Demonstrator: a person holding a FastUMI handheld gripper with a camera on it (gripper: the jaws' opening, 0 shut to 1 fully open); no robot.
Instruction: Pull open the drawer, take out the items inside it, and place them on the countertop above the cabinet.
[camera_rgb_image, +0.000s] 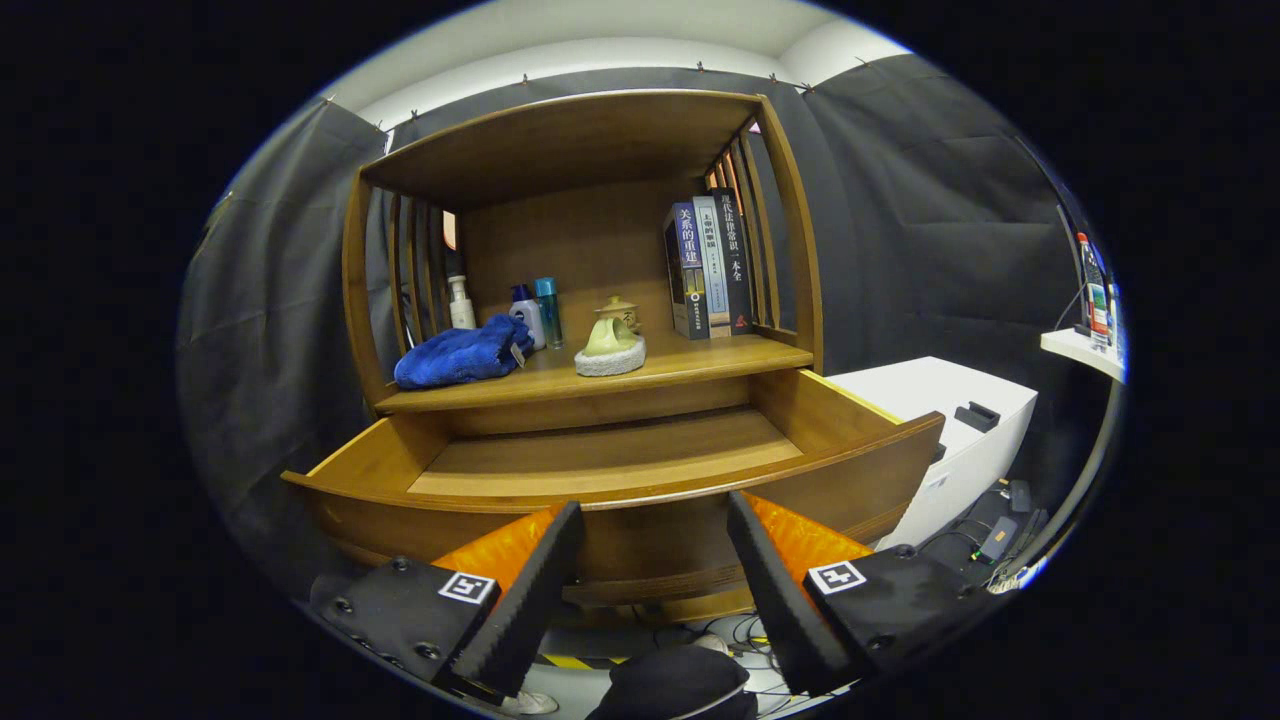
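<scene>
Gripper (655, 560) spread wide, empty, before the pulled-out drawer (620, 500), whose front hides its near floor. Book (708, 265) spines carry Chinese titles; bottle (546, 310) labels unreadable.

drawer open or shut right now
Open: the drawer is pulled out from under the shelf, its bare wooden floor showing. The tongs hang open in front, touching nothing.

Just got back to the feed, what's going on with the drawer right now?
The drawer is pulled open, and the part of its floor in view looks bare. The hand-held gripper sits open just in front of the drawer front, holding nothing. On the countertop above lie a blue cloth, bottles, a small teapot and books.
</scene>
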